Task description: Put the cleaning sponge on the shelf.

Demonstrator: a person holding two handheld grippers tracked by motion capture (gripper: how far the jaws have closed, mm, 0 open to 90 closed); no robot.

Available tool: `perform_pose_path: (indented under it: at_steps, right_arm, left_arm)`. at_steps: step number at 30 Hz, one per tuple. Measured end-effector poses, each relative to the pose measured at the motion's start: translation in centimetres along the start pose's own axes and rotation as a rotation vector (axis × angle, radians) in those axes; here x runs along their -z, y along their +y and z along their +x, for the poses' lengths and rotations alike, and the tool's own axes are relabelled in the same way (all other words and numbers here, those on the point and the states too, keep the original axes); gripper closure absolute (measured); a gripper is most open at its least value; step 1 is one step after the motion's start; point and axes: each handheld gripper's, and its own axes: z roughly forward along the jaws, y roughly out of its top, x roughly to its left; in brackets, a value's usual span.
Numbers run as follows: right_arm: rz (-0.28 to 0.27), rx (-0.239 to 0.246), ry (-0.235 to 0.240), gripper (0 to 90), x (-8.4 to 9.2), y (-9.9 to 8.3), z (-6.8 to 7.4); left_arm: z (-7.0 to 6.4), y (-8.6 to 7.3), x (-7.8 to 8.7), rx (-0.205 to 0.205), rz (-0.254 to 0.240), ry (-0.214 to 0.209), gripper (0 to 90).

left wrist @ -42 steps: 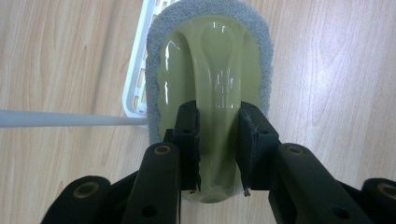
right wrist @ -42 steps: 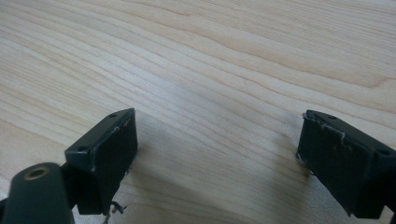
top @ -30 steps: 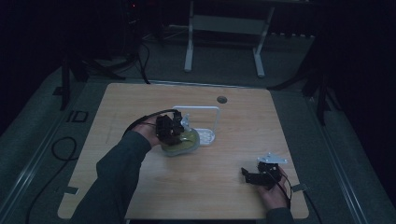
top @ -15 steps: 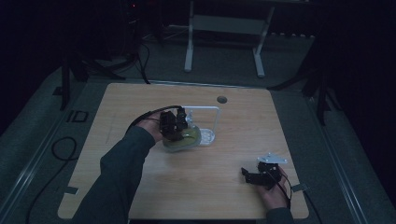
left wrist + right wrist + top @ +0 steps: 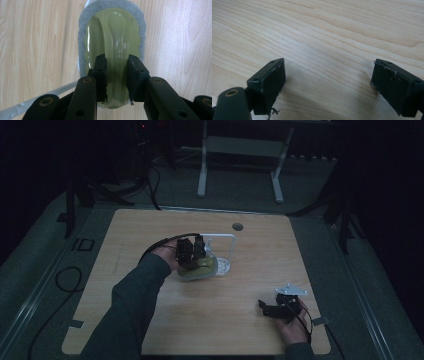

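A: High view first: the left gripper (image 5: 192, 254) sits just left of table centre, jaws pinched on the green thing (image 5: 200, 268), which rests beside a white frame (image 5: 227, 239).

B: And the left gripper view confirms it. The two black jaws are clamped on the raised middle ridge of that scrubber (image 5: 113, 50) — glossy olive top, grey sponge rim all round it.

A: Which way does it run?

B: Long axis runs straight away from the jaws, six to twelve o'clock in that view. The rounded far end points to twelve; the near end is tucked under the jaws at six. It's level with the table (image 5: 32, 37), though I can't tell whether it's touching or just lifted.

A: The right gripper (image 5: 280, 309)?

B: Down at about four o'clock on the table, well apart from the action. In the right gripper view the jaws (image 5: 327, 85) stand wide apart over bare wood, holding nothing.

A: So the step?

B: My read: the grasp is made and the scrubber is being carried or placed near the frame. Next move calls for a steady grip on that slick ridge, keeping clear of the white bar at the left jaw's side.
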Motion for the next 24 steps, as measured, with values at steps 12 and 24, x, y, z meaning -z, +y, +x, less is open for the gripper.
perform_pose_path:
  at_steps: [12, 24]
  right_arm:
    - [0.000, 0.000, 0.000, 11.6, 0.0, 0.0, 0.0]
    - [0.000, 0.001, 0.000, 11.6, 0.0, 0.0, 0.0]
  left_arm:
    - [-0.1, 0.7, -0.4, -0.031, 0.015, 0.013, 71.8]
    - [-0.4, 1.8, -1.2, -0.053, 0.025, 0.030, 71.8]
